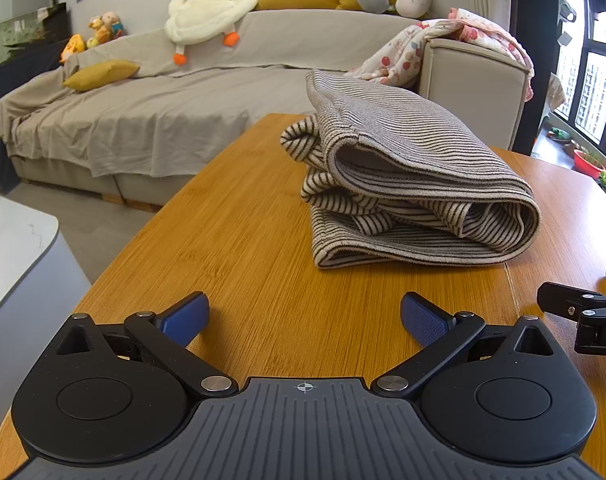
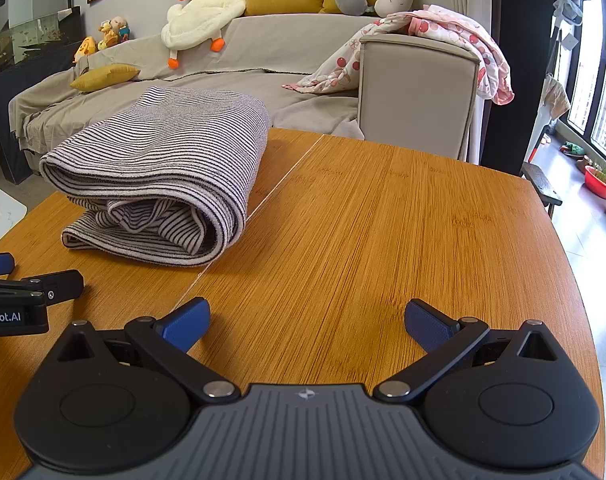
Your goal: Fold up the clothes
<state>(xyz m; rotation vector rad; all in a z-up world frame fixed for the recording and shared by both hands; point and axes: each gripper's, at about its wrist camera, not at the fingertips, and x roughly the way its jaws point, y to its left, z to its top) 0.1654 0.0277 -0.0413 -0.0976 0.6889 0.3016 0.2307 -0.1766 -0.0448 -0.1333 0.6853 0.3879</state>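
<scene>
The left gripper point(image 1: 305, 318) hovers with jaws spread wide and empty over the warm bamboo-grain tabletop point(image 1: 243, 240). Ahead of it and to its right lies the grey-and-cream striped knit garment point(image 1: 403, 184), folded into a thick, soft bundle, likely light and floppy; its rolled near edge looks easiest to pinch. The right gripper point(image 2: 307, 324) is likewise spread and empty. No containers are visible.

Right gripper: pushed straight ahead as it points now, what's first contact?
Probably nothing on the table. The right gripper is open over bare wooden table; the folded striped garment lies off to its left. Beyond the far edge stands the sofa arm, though depth is unclear.
</scene>
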